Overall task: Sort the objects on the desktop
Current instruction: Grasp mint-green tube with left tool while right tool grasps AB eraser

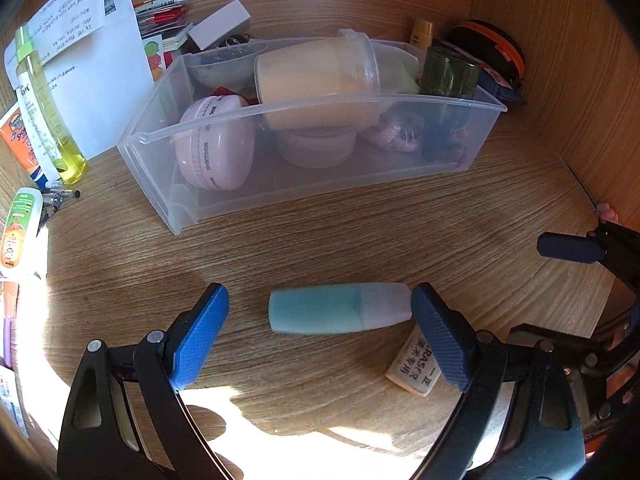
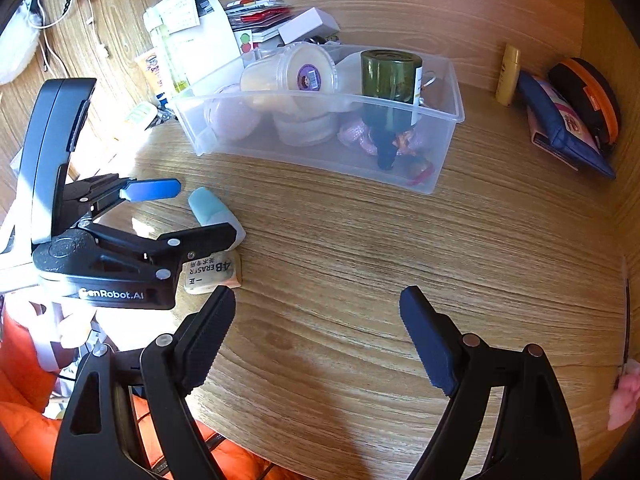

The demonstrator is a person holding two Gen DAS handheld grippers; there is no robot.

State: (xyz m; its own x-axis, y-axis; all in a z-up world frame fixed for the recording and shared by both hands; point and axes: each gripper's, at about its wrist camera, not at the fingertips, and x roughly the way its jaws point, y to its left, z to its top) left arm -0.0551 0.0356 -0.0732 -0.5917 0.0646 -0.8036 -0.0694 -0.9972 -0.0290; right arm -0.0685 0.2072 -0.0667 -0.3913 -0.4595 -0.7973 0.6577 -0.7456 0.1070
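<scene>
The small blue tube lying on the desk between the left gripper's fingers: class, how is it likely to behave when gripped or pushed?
The blue tube lies on its side and looks round, so a push may roll it. Its smooth plastic could slip in the left gripper. It looks small, so probably light.

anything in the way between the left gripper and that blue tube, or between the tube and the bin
Nothing visible. The left gripper is open with the tube lying between its fingers, not gripped. An eraser lies beside it, under the right finger. Bare desk runs to the bin.
</scene>
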